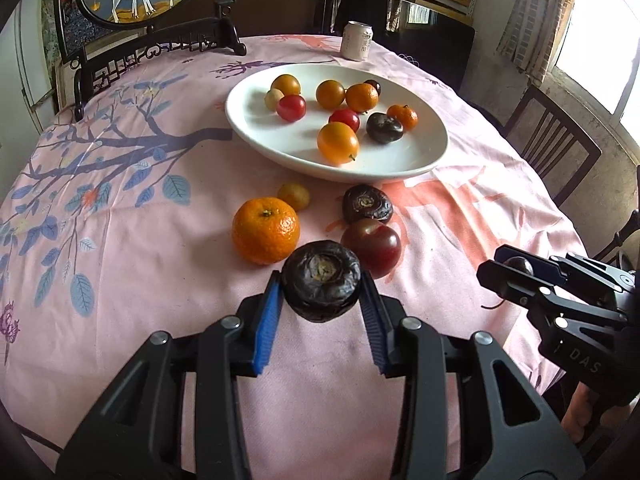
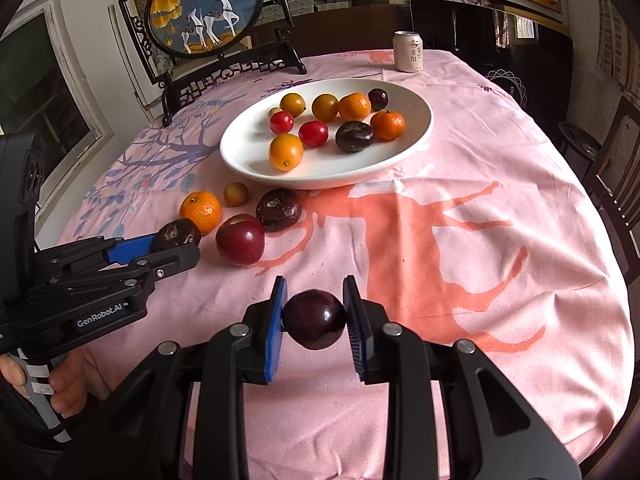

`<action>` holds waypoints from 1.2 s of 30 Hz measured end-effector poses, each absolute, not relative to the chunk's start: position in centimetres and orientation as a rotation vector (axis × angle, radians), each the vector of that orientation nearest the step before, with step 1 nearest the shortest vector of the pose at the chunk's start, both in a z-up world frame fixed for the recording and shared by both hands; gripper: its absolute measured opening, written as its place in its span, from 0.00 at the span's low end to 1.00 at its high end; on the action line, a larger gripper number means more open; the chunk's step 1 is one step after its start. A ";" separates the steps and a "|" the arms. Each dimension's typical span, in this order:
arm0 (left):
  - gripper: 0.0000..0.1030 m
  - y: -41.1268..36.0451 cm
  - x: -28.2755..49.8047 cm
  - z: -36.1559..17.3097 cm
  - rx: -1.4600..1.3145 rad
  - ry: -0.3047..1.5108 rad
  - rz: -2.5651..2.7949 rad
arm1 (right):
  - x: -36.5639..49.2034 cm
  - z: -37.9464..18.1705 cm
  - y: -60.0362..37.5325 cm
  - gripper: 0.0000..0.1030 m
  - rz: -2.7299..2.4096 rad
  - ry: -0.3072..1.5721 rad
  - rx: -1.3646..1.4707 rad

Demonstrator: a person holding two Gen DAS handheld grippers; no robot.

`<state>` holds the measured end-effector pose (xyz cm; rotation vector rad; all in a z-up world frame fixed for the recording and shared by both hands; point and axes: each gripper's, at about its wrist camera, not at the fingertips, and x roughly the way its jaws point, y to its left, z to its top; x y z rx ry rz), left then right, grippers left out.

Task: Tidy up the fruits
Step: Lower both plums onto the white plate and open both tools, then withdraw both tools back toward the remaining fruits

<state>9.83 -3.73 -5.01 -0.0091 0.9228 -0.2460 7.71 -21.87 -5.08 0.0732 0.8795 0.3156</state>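
My left gripper (image 1: 321, 294) is shut on a dark wrinkled fruit (image 1: 320, 286) just above the pink cloth; it also shows in the right wrist view (image 2: 176, 236). My right gripper (image 2: 315, 314) is shut on a small dark plum (image 2: 315, 313); it shows at the right of the left wrist view (image 1: 516, 270). A white plate (image 1: 420, 160) ahead holds several small fruits. On the cloth before it lie a mandarin (image 1: 266, 230), a small yellow-brown fruit (image 1: 294, 196), a second dark wrinkled fruit (image 1: 367, 203) and a dark red plum (image 1: 372, 246).
A drink can (image 1: 357, 40) stands beyond the plate. A framed round deer picture on a black stand (image 2: 208, 12) is at the back left. Dark wooden chairs (image 1: 554, 144) stand around the table's right edge.
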 end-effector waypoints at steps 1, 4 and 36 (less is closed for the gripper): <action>0.38 -3.7 9.8 -4.8 -0.009 0.920 -0.247 | 7.8 -5.1 -21.9 0.28 0.314 0.880 0.074; 0.38 -3.5 9.9 -4.4 -0.008 0.920 -0.251 | 8.1 -5.0 -21.9 0.28 0.313 0.883 0.078; 0.73 -1.6 26.1 0.6 -0.081 0.913 -0.162 | 23.2 0.4 -21.5 0.73 0.244 0.730 -0.088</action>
